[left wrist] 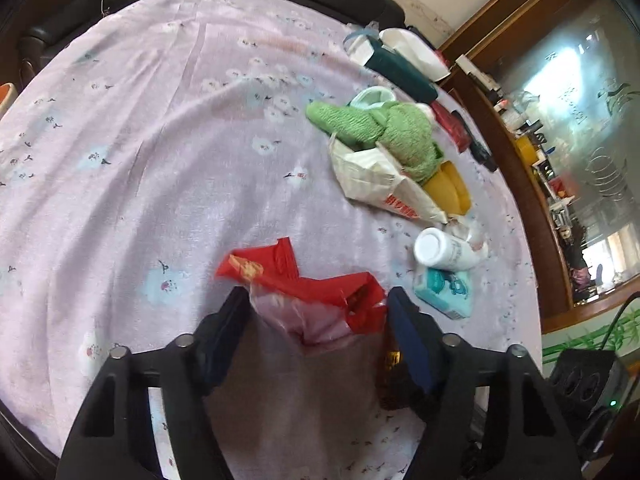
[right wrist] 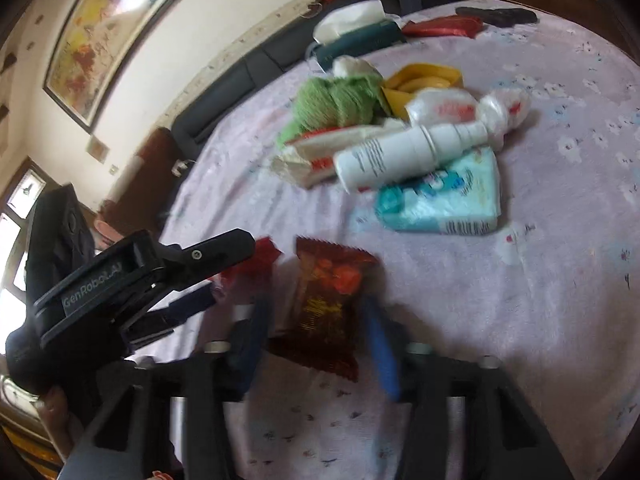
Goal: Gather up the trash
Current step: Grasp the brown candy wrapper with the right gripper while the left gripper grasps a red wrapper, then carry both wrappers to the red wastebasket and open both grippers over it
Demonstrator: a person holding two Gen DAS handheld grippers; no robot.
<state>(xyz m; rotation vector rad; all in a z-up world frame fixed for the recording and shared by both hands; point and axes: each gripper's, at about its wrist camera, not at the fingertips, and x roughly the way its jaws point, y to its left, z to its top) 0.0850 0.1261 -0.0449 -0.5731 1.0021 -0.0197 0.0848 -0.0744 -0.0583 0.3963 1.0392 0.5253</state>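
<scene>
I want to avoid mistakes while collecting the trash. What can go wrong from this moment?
The red plastic bag between the left gripper fingers is thin and crumpled, so it may slip or tear. The dark snack wrapper in the right gripper lies on loose purple cloth, which might get pinched too.

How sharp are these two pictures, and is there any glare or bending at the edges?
Left wrist view: mostly sharp, glare on the glass cabinet, the bedspread bulges from the fisheye. Right wrist view: motion blur smears the brown snack packet and blue fingers; glare on the framed picture.
</scene>
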